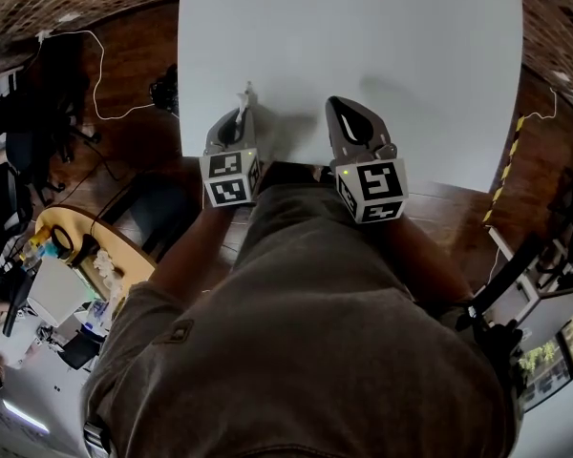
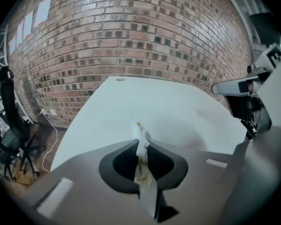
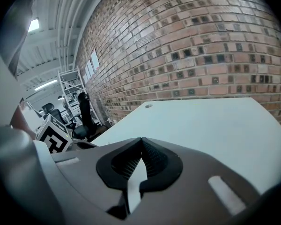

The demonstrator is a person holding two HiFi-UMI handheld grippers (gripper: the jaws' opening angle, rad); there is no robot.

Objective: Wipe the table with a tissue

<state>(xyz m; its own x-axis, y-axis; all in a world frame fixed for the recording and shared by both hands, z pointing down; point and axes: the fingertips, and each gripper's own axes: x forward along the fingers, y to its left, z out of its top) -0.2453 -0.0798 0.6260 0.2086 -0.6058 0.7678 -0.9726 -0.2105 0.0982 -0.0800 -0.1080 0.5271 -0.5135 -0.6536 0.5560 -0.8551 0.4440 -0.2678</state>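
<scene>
A white table (image 1: 363, 36) fills the upper middle of the head view. My left gripper (image 1: 243, 111) hangs over its near edge, shut on a thin twisted strip of white tissue (image 1: 245, 94) that sticks out past the jaw tips. In the left gripper view the tissue (image 2: 141, 146) stands pinched between the closed jaws of the left gripper (image 2: 139, 142), slightly stained. My right gripper (image 1: 347, 106) is beside it over the same edge, shut with nothing in it. The right gripper (image 3: 141, 146) shows its jaws meeting at the tips above the table (image 3: 215, 125).
A brick wall (image 2: 131, 36) runs behind the table's far edge. Dark wooden floor (image 1: 124, 74) with a white cable lies to the left. An office chair (image 2: 11, 121) stands left of the table. A cluttered round table (image 1: 86, 265) is at lower left.
</scene>
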